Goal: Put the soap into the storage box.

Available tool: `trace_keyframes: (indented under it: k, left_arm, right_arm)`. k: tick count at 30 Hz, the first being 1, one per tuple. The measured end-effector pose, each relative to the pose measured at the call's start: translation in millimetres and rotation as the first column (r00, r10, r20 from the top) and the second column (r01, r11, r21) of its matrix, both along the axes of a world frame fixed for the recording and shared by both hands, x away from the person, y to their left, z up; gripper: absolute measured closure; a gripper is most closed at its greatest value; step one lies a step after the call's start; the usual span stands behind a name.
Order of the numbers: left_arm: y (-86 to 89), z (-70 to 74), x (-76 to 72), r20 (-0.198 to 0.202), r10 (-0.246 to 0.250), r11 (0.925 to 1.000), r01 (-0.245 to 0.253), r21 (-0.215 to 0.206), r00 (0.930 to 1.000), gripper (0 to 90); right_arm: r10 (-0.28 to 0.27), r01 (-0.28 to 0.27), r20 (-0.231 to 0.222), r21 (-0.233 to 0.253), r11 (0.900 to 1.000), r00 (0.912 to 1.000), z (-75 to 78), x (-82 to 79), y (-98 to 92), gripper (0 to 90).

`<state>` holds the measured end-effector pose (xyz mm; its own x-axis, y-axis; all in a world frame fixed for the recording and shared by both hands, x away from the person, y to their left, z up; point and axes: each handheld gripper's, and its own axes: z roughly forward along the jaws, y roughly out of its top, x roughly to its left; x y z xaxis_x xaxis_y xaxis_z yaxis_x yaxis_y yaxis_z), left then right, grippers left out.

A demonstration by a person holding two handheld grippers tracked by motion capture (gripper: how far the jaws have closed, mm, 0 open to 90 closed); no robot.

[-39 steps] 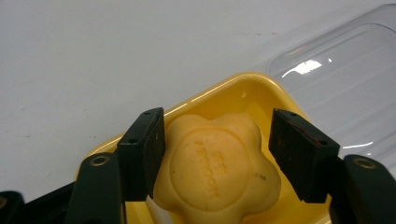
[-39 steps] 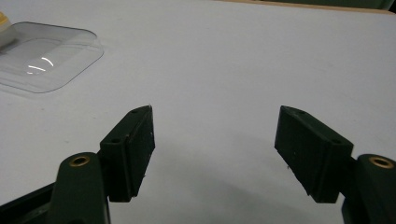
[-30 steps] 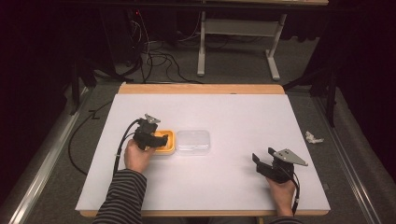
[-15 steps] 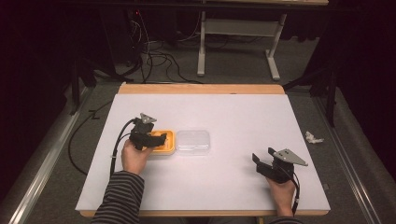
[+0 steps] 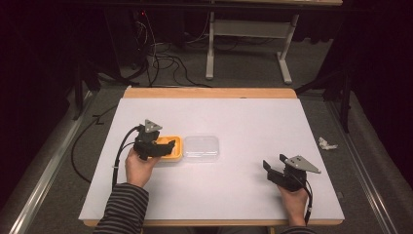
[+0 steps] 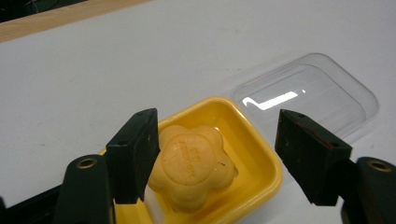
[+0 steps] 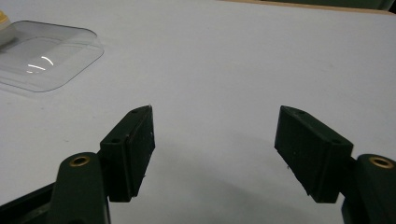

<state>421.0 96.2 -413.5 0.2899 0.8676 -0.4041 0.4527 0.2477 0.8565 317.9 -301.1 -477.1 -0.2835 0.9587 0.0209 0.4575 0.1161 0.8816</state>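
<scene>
the yellow tray [image 6: 261, 158] sits on the white table [image 5: 243, 117], left of the middle and a little toward the near side. in it lies a yellow flower-shaped piece [image 6: 191, 165] with a round stamped top (the lettering on it is too small to read). in the left gripper view the piece fills much of the tray's hollow, and a bit of something white shows at the tray's near edge.

the left gripper [image 6: 219, 158] hangs over the tray with its jaws spread wide. one jaw stands right against the side of the flower-shaped piece, perhaps just touching it, though i cannot tell for sure; the other jaw stands well off, past the tray's rim. nothing is clamped between them. in the high view the left gripper [image 5: 163, 146] covers the left part of the tray [image 5: 176, 151], with a hand [image 5: 139, 168] in a striped sleeve behind it.

just beside the tray, on its right, lies a clear plastic lid [image 5: 200, 147], flat on the table, its edge touching or nearly touching the tray. it catches a streak of light in the left gripper view [image 6: 313, 93].

well apart, at the near right of the table, the right gripper [image 5: 272, 170] rests low over bare table. its jaws are also wide apart and hold nothing [image 7: 219, 154]; the clear lid [image 7: 42, 56] shows far off in its view.

a crumpled white scrap [image 5: 326, 144] lies on the floor off the right edge of the table.
</scene>
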Motion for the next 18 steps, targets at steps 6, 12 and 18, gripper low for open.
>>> trace_keyframes:
  k: [6,12,18]
  left_arm:
    - [1.4,2.1,-7.1,0.001,-0.007,0.9992,0.007,-0.039,1.0,31.1]
    - [4.6,3.9,-13.9,0.011,-0.007,0.9982,0.007,-0.06,0.9999,31.1]
    - [4.8,7.1,-21.6,0.025,-0.011,0.9976,0.013,-0.069,0.9996,31.0]
  right_arm:
    - [0.0,0.0,0.0,-0.001,1.0,1.0,0.0,0.1,0.0,29.3]
    - [0.003,-0.003,0.0,-0.004,1.0,1.0,0.0,0.3,0.0,29.3]
    - [0.002,-0.002,-0.003,-0.006,1.0,1.0,0.0,0.4,0.2,29.3]
